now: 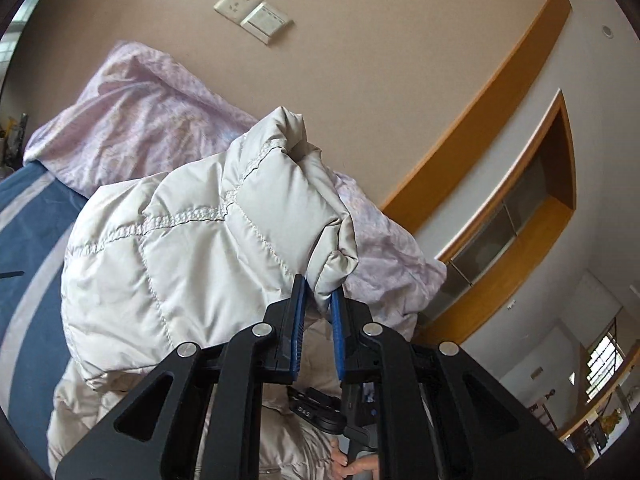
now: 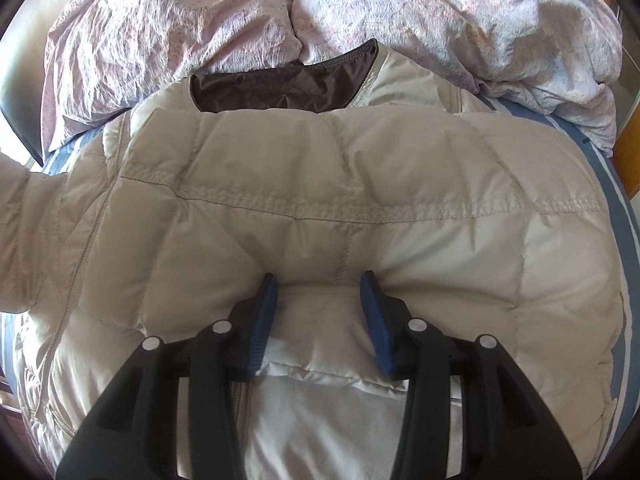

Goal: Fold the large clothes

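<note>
The left gripper (image 1: 319, 288) pinches a puffy corner of the cream quilted jacket (image 1: 192, 248) between its blue pads, and that part hangs lifted above the bed (image 1: 24, 216), in front of the lilac duvet (image 1: 140, 112) bunched at the bed's head end.

In the right wrist view the jacket (image 2: 320, 208) lies spread across the middle of the bed (image 2: 624, 216), its brown-lined collar (image 2: 280, 88) toward the duvet (image 2: 440, 16). The right gripper (image 2: 320, 288) points down at the jacket near its lower hem, jaws spread. A swell of padding sits between the fingertips (image 2: 269, 292), which appear to rest on the fabric without squeezing it.
</note>
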